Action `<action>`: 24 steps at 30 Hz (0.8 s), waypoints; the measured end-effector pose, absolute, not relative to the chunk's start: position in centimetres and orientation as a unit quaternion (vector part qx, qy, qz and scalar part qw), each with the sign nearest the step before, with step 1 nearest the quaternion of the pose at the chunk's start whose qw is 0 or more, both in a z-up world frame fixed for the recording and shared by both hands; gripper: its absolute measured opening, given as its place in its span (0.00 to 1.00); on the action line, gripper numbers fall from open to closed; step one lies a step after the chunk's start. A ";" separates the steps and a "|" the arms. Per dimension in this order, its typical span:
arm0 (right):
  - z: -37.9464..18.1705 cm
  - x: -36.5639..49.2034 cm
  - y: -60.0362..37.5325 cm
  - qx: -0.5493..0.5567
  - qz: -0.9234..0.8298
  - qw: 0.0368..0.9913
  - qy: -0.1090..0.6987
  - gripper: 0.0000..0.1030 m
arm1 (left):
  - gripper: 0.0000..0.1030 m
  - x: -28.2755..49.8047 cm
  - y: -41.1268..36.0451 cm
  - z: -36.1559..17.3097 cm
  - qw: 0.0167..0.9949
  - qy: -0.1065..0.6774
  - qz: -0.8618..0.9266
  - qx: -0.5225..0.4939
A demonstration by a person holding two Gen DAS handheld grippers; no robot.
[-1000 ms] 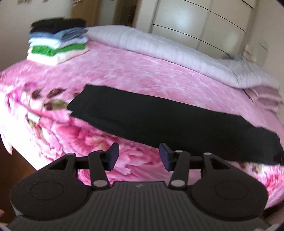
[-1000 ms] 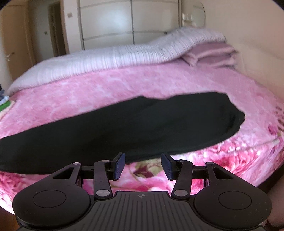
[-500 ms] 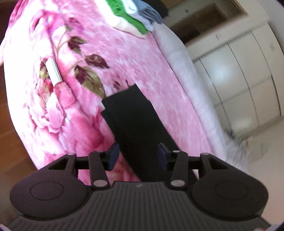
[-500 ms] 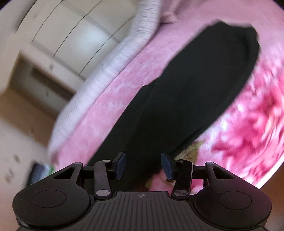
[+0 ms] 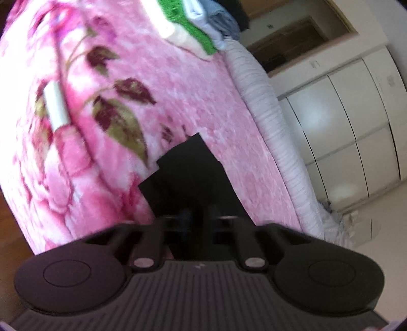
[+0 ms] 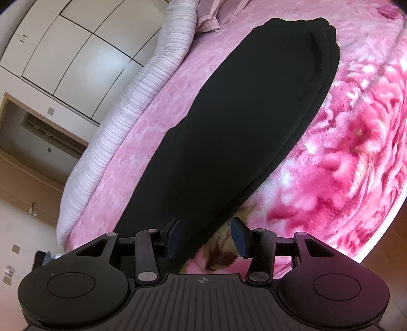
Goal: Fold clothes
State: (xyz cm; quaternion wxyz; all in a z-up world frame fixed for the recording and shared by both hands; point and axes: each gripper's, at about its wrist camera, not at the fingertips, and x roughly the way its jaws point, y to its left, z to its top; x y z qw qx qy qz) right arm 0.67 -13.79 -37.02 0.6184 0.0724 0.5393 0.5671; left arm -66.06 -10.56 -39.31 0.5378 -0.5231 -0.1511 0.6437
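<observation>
A long black garment, folded lengthwise into a strip, lies flat on the pink floral bed cover. Its squared end (image 5: 188, 175) shows in the left wrist view, its rounded end (image 6: 254, 122) in the right wrist view. My left gripper (image 5: 198, 216) is low over the squared end with its fingers close together around the black cloth; the frame is blurred there. My right gripper (image 6: 206, 235) is open, its fingers astride the garment's near edge, with the cloth running between them.
A stack of folded clothes (image 5: 201, 30) sits at the far corner of the bed. A rolled pale striped duvet (image 6: 132, 101) lies along the far side, with pillows (image 6: 218, 12) beyond it. White wardrobes (image 5: 356, 127) stand behind. The bed edge and wooden floor (image 6: 381, 254) are close.
Both grippers rolled sideways and dropped toward the garment's ends. The left fingers have narrowed from wide open to close around the cloth. The right fingers stay open.
</observation>
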 end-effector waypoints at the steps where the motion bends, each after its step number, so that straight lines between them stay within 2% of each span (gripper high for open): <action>1: -37.1 0.7 -13.9 0.071 0.566 0.619 0.539 0.47 | 0.03 -66.0 -10.8 -39.3 0.540 -0.151 0.645 -0.519; 9: -37.1 1.0 -13.6 0.065 0.563 0.624 0.538 0.47 | 0.05 -66.5 -12.4 -41.7 0.514 -0.135 0.651 -0.542; 10: -37.1 1.0 -13.6 0.064 0.562 0.625 0.538 0.47 | 0.09 -66.4 -12.5 -41.7 0.517 -0.141 0.650 -0.539; 13: -36.7 1.1 -13.4 0.064 0.563 0.627 0.534 0.47 | 0.40 -66.0 -12.7 -40.9 0.534 -0.165 0.636 -0.533; 14: -36.5 1.3 -13.5 0.064 0.565 0.629 0.530 0.47 | 0.44 -65.8 -12.6 -41.0 0.530 -0.167 0.633 -0.539; 24: -35.7 1.9 -12.6 0.052 0.561 0.643 0.519 0.48 | 0.42 -64.9 -11.6 -42.1 0.495 -0.199 0.638 -0.555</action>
